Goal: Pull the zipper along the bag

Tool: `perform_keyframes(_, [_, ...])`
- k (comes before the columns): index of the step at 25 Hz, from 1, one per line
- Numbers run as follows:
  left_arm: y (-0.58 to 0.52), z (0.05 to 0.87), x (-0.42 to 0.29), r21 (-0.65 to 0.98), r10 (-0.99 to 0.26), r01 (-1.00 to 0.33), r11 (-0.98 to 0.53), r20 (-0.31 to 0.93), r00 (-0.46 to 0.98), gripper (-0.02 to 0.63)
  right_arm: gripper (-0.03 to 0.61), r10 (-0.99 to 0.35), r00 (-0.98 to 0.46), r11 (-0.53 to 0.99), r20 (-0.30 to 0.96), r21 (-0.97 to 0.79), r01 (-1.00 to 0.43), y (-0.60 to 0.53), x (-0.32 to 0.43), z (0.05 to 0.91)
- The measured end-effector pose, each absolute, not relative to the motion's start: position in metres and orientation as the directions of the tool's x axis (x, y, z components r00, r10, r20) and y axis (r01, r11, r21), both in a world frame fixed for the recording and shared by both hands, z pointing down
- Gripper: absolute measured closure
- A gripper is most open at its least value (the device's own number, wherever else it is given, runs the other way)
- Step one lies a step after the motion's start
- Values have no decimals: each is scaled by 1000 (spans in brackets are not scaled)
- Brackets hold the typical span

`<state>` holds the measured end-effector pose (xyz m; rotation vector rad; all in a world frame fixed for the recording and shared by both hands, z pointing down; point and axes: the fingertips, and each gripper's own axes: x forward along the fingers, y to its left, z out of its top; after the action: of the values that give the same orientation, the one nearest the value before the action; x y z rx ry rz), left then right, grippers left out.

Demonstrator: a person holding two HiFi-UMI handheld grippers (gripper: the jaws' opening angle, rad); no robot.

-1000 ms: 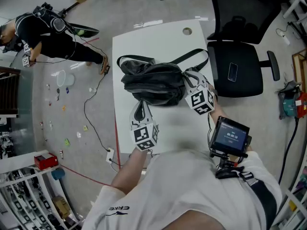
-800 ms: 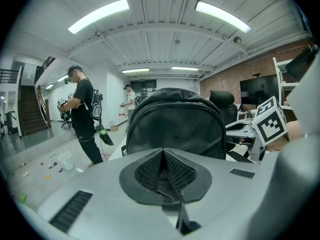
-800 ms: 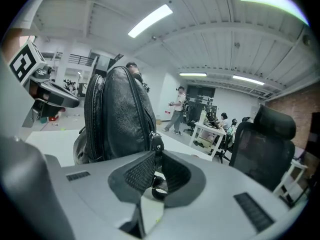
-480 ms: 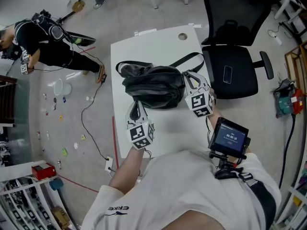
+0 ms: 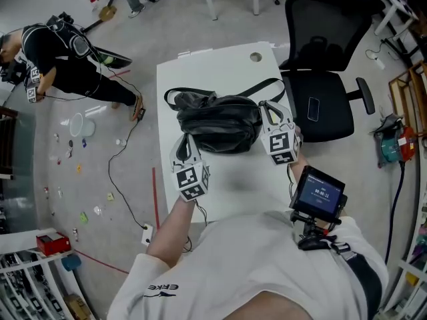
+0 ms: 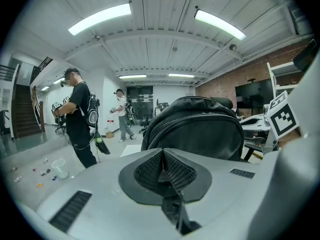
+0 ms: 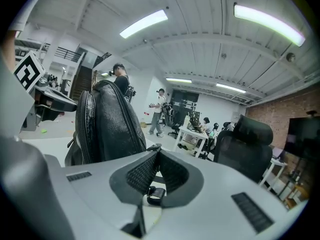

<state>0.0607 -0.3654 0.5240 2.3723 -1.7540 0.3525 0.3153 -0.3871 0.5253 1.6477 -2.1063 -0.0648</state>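
Observation:
A black bag [image 5: 217, 122] lies across the white table [image 5: 220, 65], its strap looping off the far right end. My left gripper [image 5: 185, 140] sits at the bag's near left side with its jaws shut; in the left gripper view the pads [image 6: 150, 171] meet with nothing between them, and the bag [image 6: 200, 129] with its zipper line bulges just ahead. My right gripper [image 5: 265, 107] is at the bag's right end, also shut [image 7: 154, 156]. A small dark strap piece [image 7: 152, 147] shows at its tips; I cannot tell if it is pinched. The bag [image 7: 107, 124] stands to its left.
A black office chair [image 5: 327, 65] stands just right of the table. A small screen [image 5: 319, 192] is strapped on the right forearm. A person [image 5: 67, 52] in black crouches on the floor at the left among small scattered items and a cable.
The head view has shifted a little. Both grippers stay shut beside the bag; the left one has drifted slightly to the left along the bag's near side.

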Motion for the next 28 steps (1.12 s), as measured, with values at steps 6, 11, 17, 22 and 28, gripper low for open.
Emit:
perform_keyframes(6, [-373,523,53,-4,-915,-953,-303,280,290,611,561,-939,-145,248,312,321,-914,-385,313,517])
perform_keyframes(11, [-374,524,53,-5,-909,-945,-327,274,313,611,560,-944,-132,231,302,320,-919,-380,309,509])
perform_keyframes(17, [-379,525,55,6,-897,-933,-360,271,348,611,560,-953,-117,206,280,314,-927,-380,302,488])
perform_keyframes(22, [-382,524,55,18,-888,-922,-387,261,378,611,561,-958,-102,186,269,306,-934,-381,295,476])
perform_keyframes(28, [-381,525,53,25,-876,-907,-419,251,412,611,560,-963,-88,168,256,310,-936,-381,286,464])
